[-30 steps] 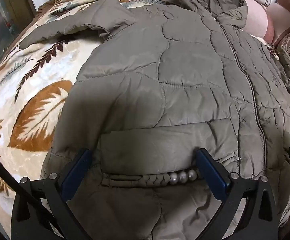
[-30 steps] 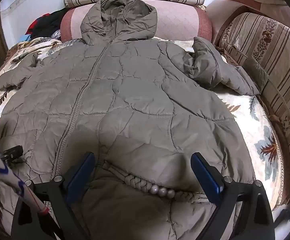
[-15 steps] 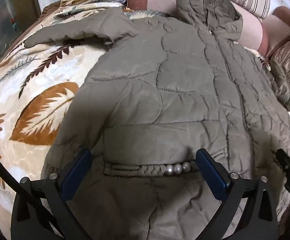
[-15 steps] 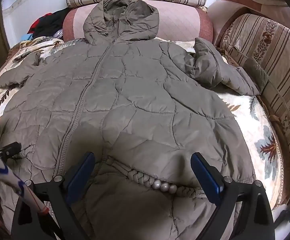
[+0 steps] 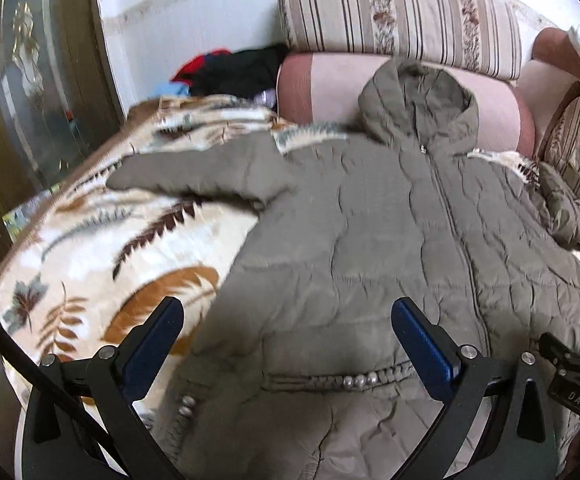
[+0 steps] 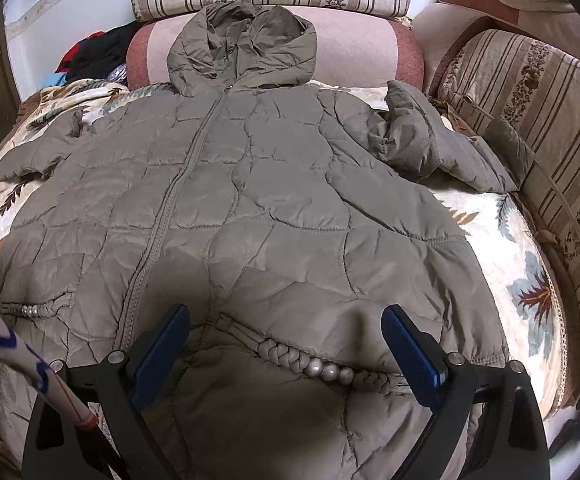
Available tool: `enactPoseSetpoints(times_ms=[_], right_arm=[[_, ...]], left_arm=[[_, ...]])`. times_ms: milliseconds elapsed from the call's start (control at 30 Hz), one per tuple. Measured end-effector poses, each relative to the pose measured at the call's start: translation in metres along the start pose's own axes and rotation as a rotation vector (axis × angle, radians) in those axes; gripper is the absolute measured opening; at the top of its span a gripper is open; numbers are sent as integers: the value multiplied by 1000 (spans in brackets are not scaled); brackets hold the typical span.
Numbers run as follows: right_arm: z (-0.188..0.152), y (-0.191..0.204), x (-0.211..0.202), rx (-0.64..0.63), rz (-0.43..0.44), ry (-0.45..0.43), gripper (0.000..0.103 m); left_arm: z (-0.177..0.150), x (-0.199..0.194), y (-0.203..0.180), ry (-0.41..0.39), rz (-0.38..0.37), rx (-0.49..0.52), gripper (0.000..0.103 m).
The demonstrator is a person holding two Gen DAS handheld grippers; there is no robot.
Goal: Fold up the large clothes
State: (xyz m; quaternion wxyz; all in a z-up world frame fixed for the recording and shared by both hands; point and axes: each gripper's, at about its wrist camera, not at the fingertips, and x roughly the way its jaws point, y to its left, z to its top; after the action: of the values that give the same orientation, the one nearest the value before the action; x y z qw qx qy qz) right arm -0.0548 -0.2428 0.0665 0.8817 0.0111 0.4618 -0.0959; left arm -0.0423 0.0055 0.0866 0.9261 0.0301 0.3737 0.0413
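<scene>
We had pulled the left gripper (image 5: pixel 286 340) back and tilted it up over the last second: the pocket braid that had sat right between its blue pads now lay lower in the frame, and the wall, door and striped cushion (image 5: pixel 401 16) had come into the upper part of the left wrist view. The right gripper (image 6: pixel 286 344) had barely shifted. Both grippers hung with their jaws spread wide and nothing between them, above the lower hem area of the jacket (image 6: pixel 250 208). The jacket lay face up, zipped, on the leaf-patterned blanket (image 5: pixel 90 248), its hood (image 6: pixel 242 44) resting against the pink bolster (image 6: pixel 361 52) at the top centre. One sleeve (image 5: pixel 194 168) stretched toward the upper left of the left view; the other sleeve (image 6: pixel 429 144) lay bunched at the right of the right view. We judged the garment spread and the folding not yet begun, the backing-off suggesting a survey before choosing a grasp. No container showed; only a pile of clothes (image 5: pixel 234 68) sat at the upper left.
</scene>
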Motion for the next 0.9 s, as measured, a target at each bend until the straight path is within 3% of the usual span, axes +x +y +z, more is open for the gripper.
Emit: enactPoseSetpoints(times_ms=[267,900], right_arm=[[-2,2,-1,-16,-2,-2,99],[-7,7,-2,-42,-21,-4,99]], left_arm=[[-6,4,-6,52,-23,14,103],[-13,6,-5,87,-49,11,103]])
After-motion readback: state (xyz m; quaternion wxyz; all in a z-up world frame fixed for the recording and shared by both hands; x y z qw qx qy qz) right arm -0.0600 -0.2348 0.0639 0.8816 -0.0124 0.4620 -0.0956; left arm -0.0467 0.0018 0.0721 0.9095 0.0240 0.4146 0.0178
